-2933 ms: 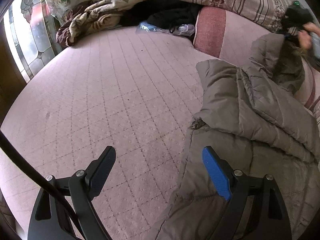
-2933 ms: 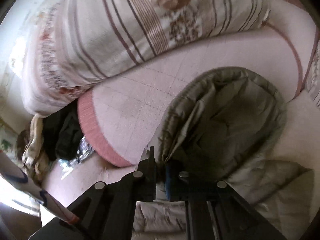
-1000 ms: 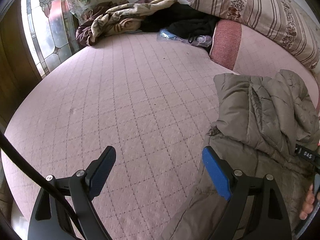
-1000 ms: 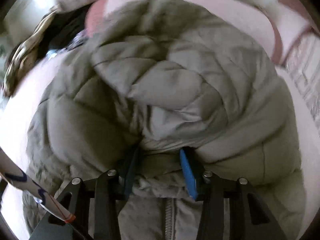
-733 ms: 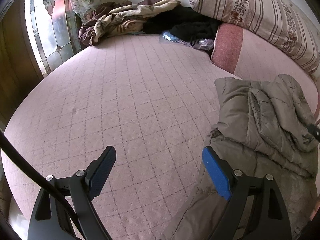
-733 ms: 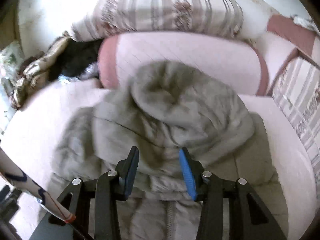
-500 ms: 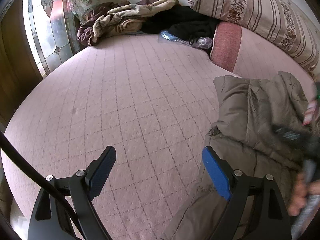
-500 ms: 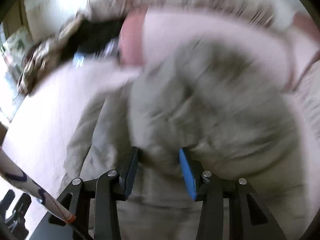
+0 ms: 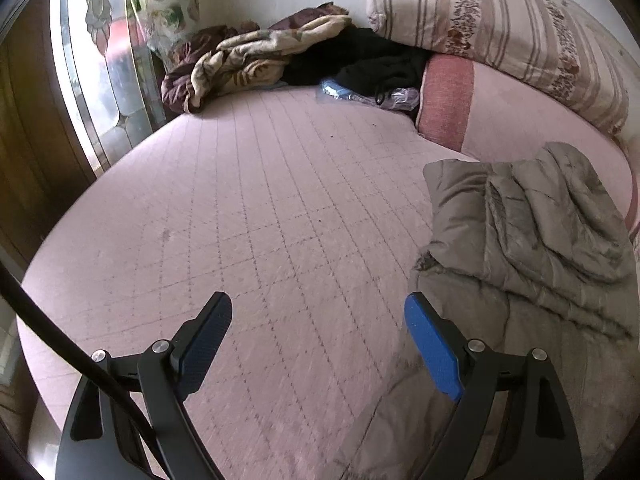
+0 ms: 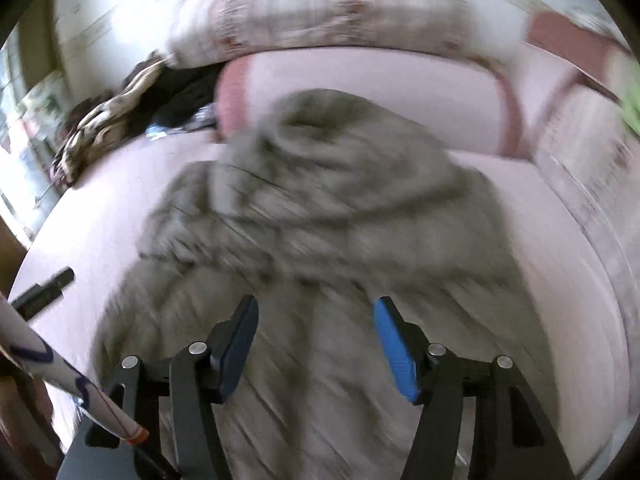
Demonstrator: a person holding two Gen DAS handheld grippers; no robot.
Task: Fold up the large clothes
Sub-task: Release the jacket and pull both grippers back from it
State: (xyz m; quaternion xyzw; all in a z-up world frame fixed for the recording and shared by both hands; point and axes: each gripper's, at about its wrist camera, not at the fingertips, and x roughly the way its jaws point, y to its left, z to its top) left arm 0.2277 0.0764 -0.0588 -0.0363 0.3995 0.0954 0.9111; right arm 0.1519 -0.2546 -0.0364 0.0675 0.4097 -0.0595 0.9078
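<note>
A grey-brown puffer jacket [image 9: 532, 248] lies on the pink quilted bed [image 9: 260, 200], its hood end folded back over the body. In the left wrist view it fills the right side. My left gripper [image 9: 318, 320] is open and empty, over the bed at the jacket's left edge. In the right wrist view, which is blurred, the jacket [image 10: 320, 208] spreads under my right gripper [image 10: 316, 320], which is open and holds nothing. The tip of the left gripper [image 10: 44, 290] shows at the left.
A striped floral pillow [image 9: 500, 28] and a pink bolster [image 9: 480, 120] line the far side. A heap of blankets and dark clothes [image 9: 280, 60] lies at the far corner beside a stained-glass window [image 9: 100, 60]. The bed edge curves at the left.
My right gripper let go of the folded hood, opened wider and drew back from the jacket. The left gripper stayed open and nearly still.
</note>
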